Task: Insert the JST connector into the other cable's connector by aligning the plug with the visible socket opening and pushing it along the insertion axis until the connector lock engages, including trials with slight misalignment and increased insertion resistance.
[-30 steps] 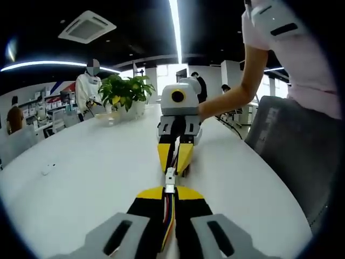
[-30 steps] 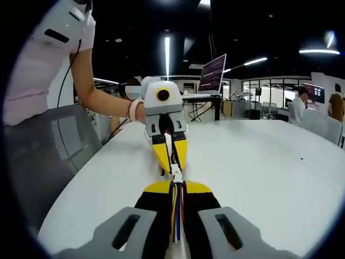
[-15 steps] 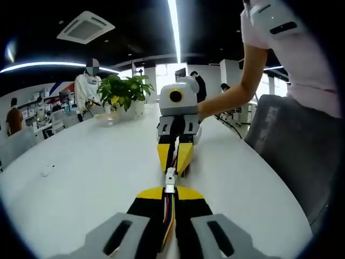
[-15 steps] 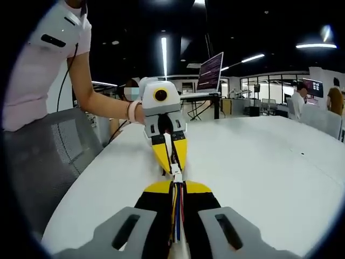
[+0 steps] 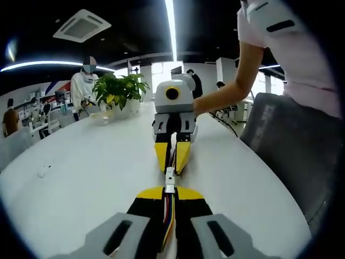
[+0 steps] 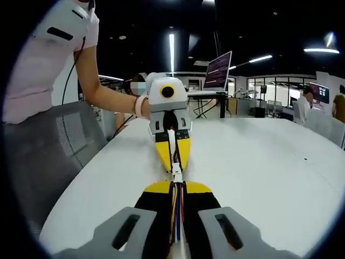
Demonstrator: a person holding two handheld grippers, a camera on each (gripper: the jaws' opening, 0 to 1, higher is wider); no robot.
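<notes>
Facing each other nose to nose above the white table [image 5: 81, 178], the two grippers meet at the joined connectors. In the left gripper view, the left gripper [image 5: 169, 195] has its yellow-tipped jaws clamped on a cable [image 5: 168, 213] of coloured wires (yellow, blue and red can be made out) that runs forward between them to a small white JST connector [image 5: 170, 177]. That connector touches the mating connector held at the tips of the right gripper [image 5: 173, 162], which enters from the far side with its jaws closed on its own cable. Whether the lock has engaged cannot be told; the joint is too small to read.

The right gripper view shows the same arrangement from the opposite end: wires between closed jaws, a white connector at the tips, and the left gripper opposite, held by a hand [image 6: 141, 106] with a pale wristband. The connector pair sits just above the table surface, between the two sets of jaw tips.

A grey chair [image 5: 294, 145] stands beside the table, and a potted plant [image 5: 119, 93] sits at its far end.
</notes>
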